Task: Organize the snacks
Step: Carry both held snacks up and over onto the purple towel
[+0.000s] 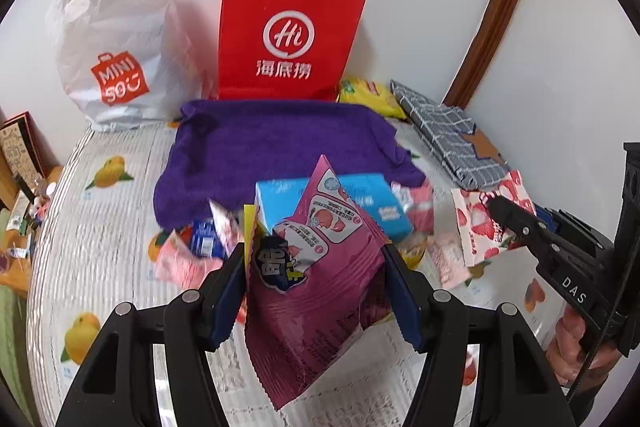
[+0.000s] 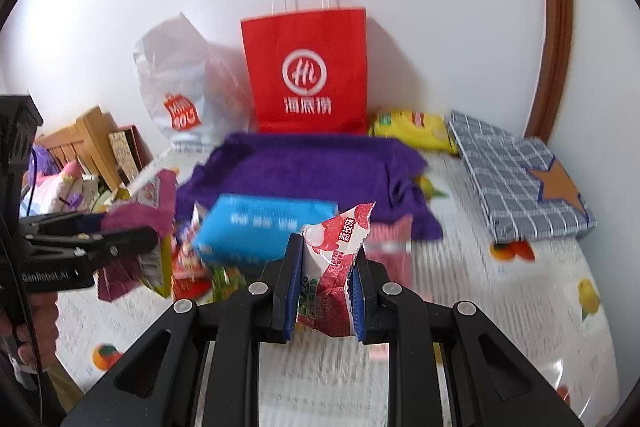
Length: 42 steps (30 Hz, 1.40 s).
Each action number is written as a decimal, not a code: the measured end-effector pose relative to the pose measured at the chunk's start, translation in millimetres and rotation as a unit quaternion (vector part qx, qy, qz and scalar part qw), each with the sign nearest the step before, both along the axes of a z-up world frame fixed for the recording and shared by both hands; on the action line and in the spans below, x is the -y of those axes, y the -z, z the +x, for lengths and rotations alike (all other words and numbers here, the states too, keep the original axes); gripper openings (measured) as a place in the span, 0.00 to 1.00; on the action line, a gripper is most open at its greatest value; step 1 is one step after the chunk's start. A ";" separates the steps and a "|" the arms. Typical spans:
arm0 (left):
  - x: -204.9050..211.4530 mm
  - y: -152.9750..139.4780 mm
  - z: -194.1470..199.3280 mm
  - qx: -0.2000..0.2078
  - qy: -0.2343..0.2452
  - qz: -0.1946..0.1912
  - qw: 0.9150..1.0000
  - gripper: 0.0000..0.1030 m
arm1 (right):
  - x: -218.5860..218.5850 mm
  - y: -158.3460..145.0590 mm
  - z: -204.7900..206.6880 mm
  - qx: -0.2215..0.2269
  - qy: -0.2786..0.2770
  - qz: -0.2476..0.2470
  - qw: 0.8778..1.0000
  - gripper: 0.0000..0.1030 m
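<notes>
My left gripper (image 1: 314, 257) is shut on a magenta snack pouch (image 1: 316, 279), lifted above the table; a yellow packet edge (image 1: 251, 227) shows beside it. The same pouch (image 2: 128, 227) appears at the left of the right wrist view. My right gripper (image 2: 326, 263) is shut on a small red-and-white lychee packet (image 2: 336, 259), also seen at the right of the left wrist view as the packet (image 1: 486, 223). Below lie a blue box (image 1: 360, 203), several small pink and red packets (image 1: 180, 259) and a purple cloth (image 1: 280, 147).
A red paper bag (image 1: 288, 35) and a white plastic shopping bag (image 1: 116, 43) stand against the wall. A yellow chip bag (image 1: 370, 95) and a grey checked folded cloth (image 1: 448, 131) lie at the right. Boxes and clutter (image 2: 92, 163) sit past the table's left edge.
</notes>
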State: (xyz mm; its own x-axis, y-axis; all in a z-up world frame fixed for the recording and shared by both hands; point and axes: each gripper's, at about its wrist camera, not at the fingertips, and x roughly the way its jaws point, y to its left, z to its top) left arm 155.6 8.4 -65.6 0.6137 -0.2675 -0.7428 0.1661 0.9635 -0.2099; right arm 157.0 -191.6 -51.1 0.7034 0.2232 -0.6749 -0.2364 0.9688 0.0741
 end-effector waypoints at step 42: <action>-19.8 27.0 226.3 -0.028 -0.039 0.043 0.998 0.61 | -22.4 33.7 250.2 -0.039 -0.023 -0.014 0.999 0.21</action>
